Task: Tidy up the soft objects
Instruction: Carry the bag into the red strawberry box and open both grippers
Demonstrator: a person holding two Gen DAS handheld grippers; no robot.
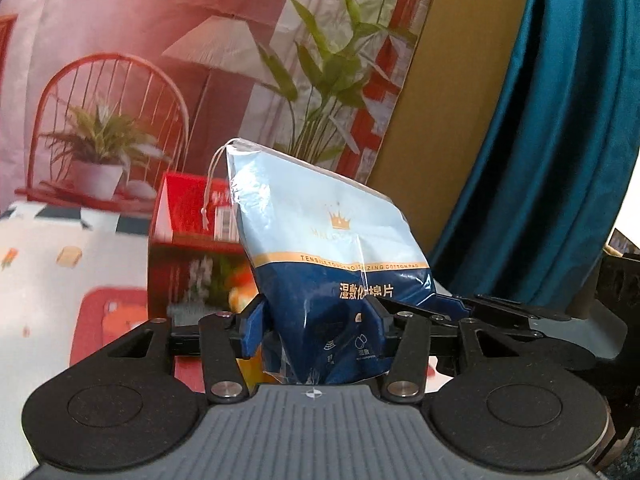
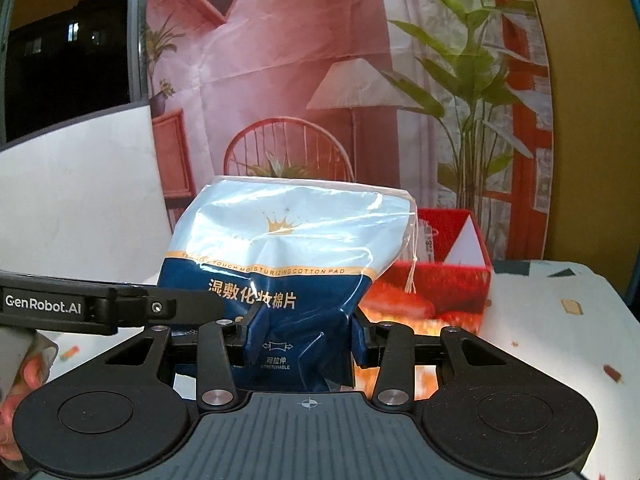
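Fingers of the left gripper (image 1: 318, 330) are clamped on the dark lower end of a cotton pad pack (image 1: 320, 248), which is seen rising toward the frame's centre, tilted. At lower centre of the right wrist view, the right gripper (image 2: 304, 340) is likewise closed on the same pack's creased bottom. A red box (image 2: 444, 276) is seen behind, on the patterned surface (image 2: 552, 320).
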